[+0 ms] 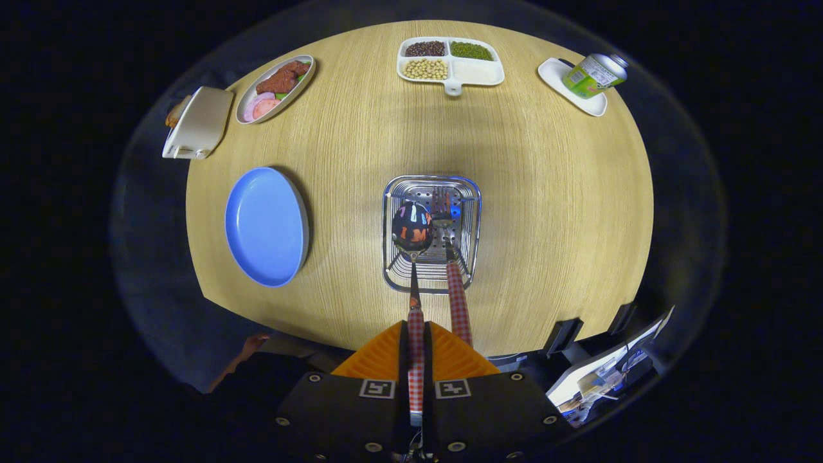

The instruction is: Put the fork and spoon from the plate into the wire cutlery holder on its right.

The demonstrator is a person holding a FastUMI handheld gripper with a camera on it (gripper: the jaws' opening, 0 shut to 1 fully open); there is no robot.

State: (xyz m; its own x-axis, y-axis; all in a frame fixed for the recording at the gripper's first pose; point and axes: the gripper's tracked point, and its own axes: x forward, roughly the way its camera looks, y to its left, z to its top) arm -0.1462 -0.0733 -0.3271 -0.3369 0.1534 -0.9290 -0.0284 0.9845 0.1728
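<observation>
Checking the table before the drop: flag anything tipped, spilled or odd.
The green can lies tipped on its side on a small white dish at the far right. Nothing looks spilled. The gripper is shut on the spoon over the holder; the fork leans in it.

No words, brands or numbers are legible. The green can (593, 75) lying on a small white dish (569, 87) carries a label with print too small to make out. Two square black-and-white markers (377, 388) sit on the gripper body.
</observation>
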